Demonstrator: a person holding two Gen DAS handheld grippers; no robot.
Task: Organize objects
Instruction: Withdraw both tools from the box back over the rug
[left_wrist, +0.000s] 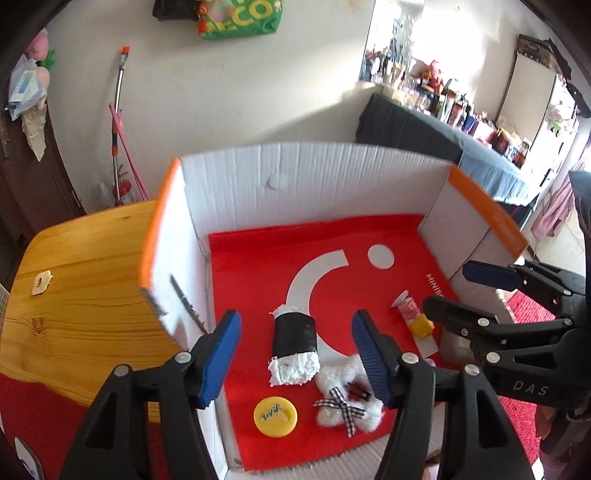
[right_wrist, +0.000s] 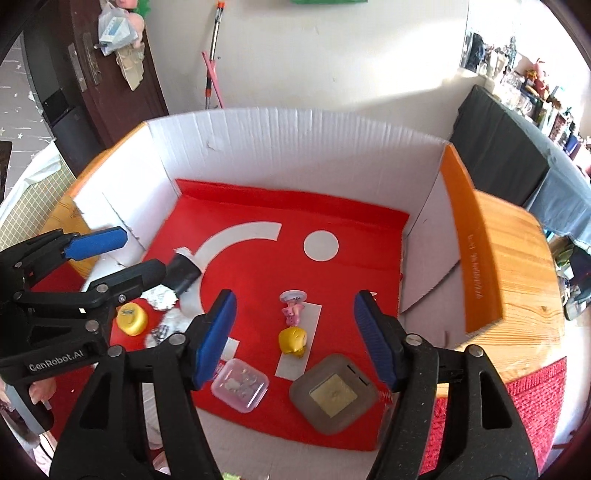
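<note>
— What is sitting in the box (right_wrist: 295, 147)?
— A roll (left_wrist: 293, 338), yellow lid (left_wrist: 275, 416), duck (right_wrist: 292, 339) and pink figure (right_wrist: 291, 306) are lying on its red mat (right_wrist: 351, 295).
— And the hand-held grippers?
— Left hand-held gripper (left_wrist: 295, 360) and right hand-held gripper (right_wrist: 295, 339) are both hovering spread, gripping nothing.

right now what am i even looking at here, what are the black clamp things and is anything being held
The black clamps are two hand-held grippers with blue pads; a person carries one in each hand. Each picture comes from a camera on one gripper. The left gripper and right gripper are both open and hold nothing. Below them a white box lined with a red mat holds a black-wrapped roll, a yellow lid, a white fluffy piece with a checked bow, a yellow duck, a pink figure, a clear case and a grey square box.
</note>
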